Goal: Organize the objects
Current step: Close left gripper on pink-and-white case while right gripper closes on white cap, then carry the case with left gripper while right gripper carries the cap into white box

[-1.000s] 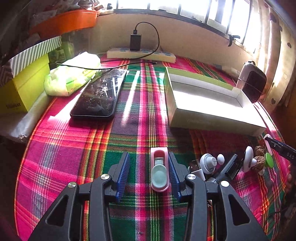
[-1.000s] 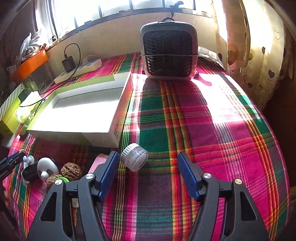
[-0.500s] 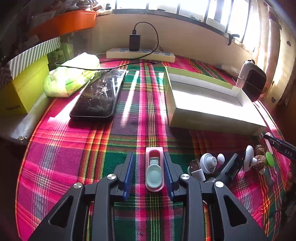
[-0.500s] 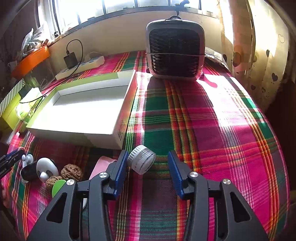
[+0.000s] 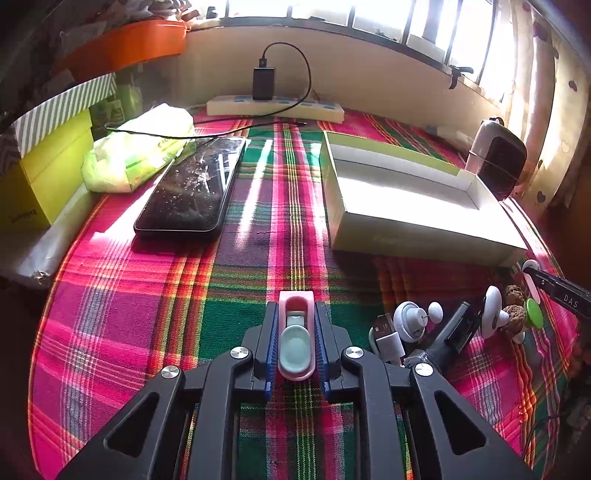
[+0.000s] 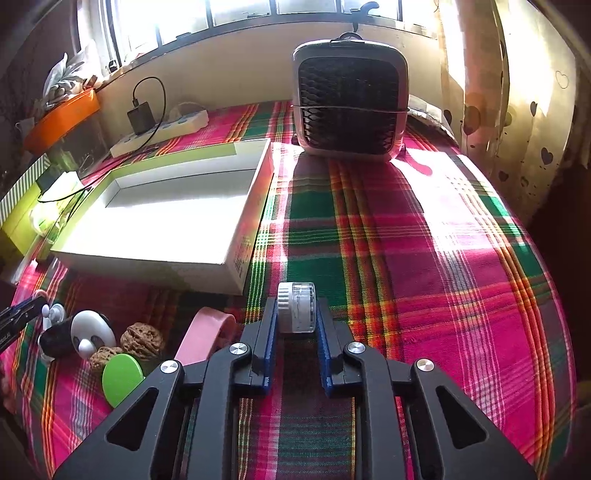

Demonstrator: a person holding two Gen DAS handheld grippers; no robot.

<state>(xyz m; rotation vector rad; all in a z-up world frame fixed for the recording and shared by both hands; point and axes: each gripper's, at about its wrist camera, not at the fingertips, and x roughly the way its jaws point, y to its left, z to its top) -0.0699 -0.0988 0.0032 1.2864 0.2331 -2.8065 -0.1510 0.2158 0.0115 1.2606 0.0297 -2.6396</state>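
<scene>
A: Covered in a plaid cloth (image 5: 155,295), pink, green and purple, with sun stripes across it. Backed by a cream wall under a barred window (image 5: 332,18); heart-print curtain (image 6: 517,110) at the right.

B: Along the wall?

A: White power strip (image 5: 275,107) with a black charger (image 5: 264,83) plugged in. Orange tray (image 5: 125,44) up in the left corner, striped box and yellow-green box (image 5: 40,184) below it. Small fan heater (image 6: 351,99) at the far right.

B: On the cloth itself?

A: Cracked black phone (image 5: 192,188) beside a pale plastic packet (image 5: 136,151). Open white cardboard box (image 5: 424,236), shallow, near the middle. In front of it, a cluster: walnuts (image 6: 142,334), green round lid (image 6: 122,376), white knobbed pieces, USB plug (image 5: 386,332).

B: Left gripper (image 5: 295,332)?

A: Closing, blue pads against both sides of a pink clip-like case (image 5: 296,343) with a pale mint insert, resting on the cloth.

B: Right gripper (image 6: 295,321)?

A: Clenched on a small clear jar with a white ribbed cap (image 6: 297,308), lying on its side, just right of the box's near corner.
</scene>
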